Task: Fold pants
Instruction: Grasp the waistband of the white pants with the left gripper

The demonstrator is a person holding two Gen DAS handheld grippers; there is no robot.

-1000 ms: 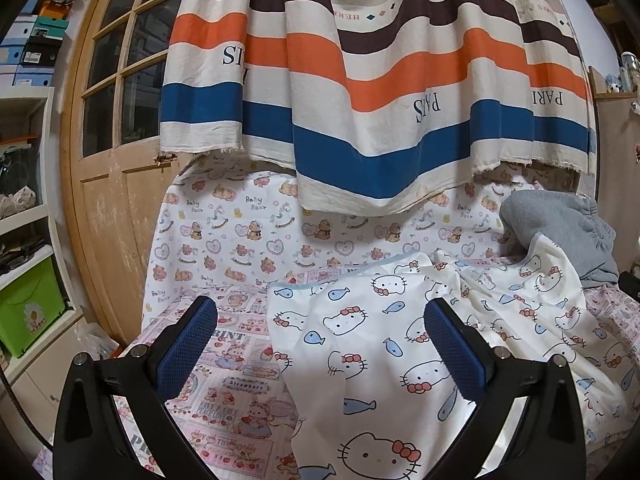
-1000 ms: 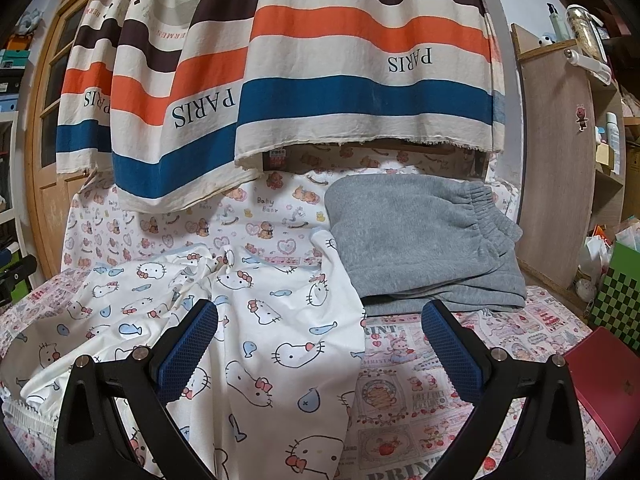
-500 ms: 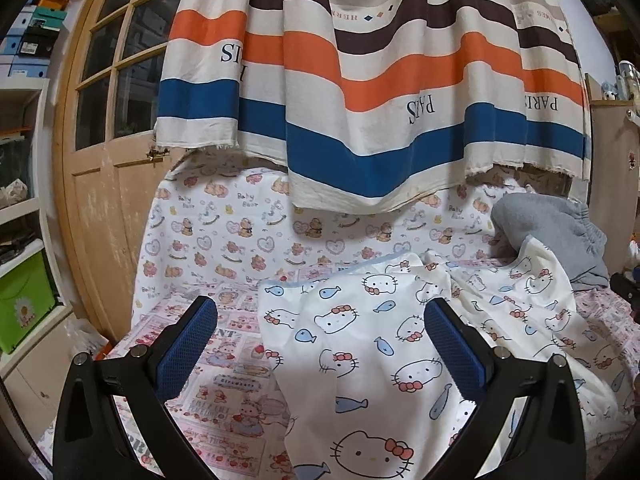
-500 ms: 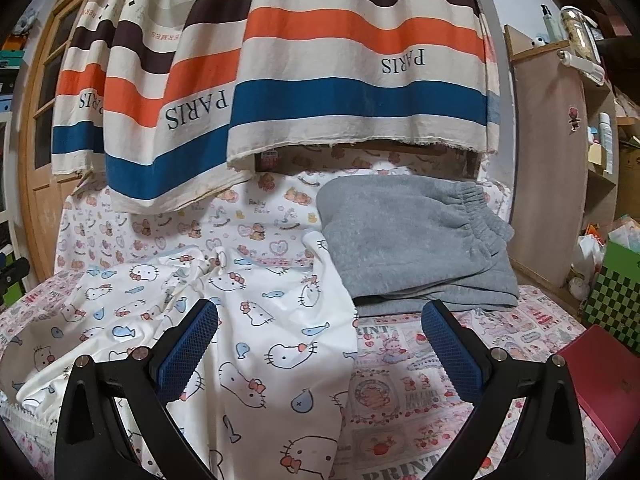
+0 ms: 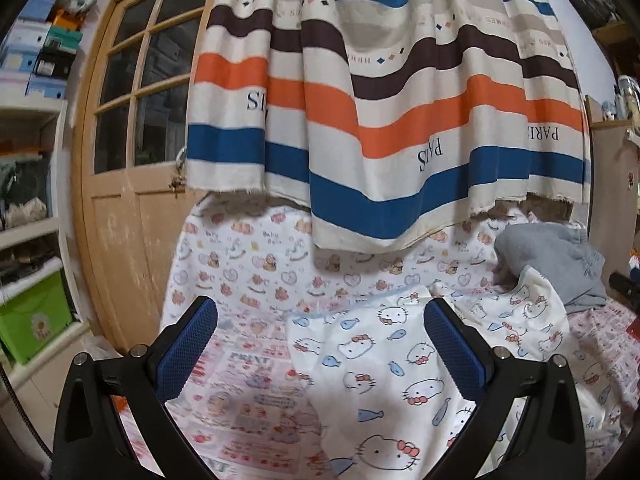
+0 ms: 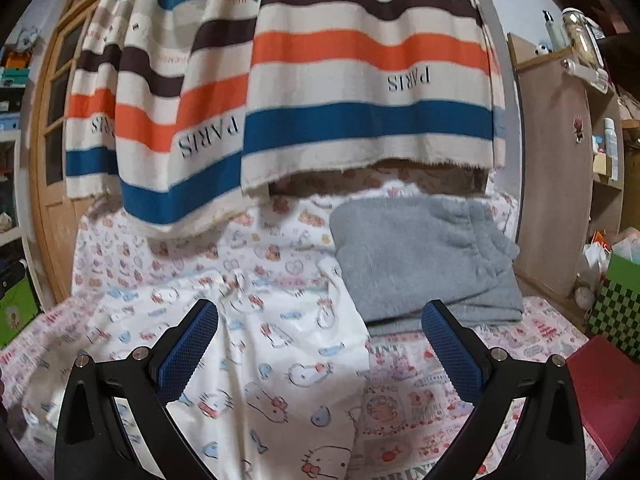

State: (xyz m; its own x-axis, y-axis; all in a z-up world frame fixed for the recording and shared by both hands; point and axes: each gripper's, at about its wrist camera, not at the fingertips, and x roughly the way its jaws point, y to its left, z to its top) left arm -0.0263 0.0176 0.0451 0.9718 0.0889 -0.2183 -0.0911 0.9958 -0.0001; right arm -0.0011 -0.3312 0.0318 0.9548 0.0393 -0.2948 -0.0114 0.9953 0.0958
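White pants with a cat-and-fish print (image 5: pixel 384 364) lie spread and rumpled on a bed; they also show in the right wrist view (image 6: pixel 276 352). My left gripper (image 5: pixel 320 344) is open and empty, held above the pants' left edge. My right gripper (image 6: pixel 320 346) is open and empty, above the pants' right edge. Neither gripper touches the cloth.
Folded grey pants (image 6: pixel 424 264) lie at the back right of the bed (image 5: pixel 248 392). A striped cloth (image 5: pixel 380 120) hangs over the back. A wooden door (image 5: pixel 120 184) and shelves stand left, a wooden cabinet (image 6: pixel 556 176) right, a red box (image 6: pixel 600 392) at the bed's right.
Both grippers have pulled back a little and tilted up, so the bed and the pants sit lower in both views. Both stay open. The pants have not moved.
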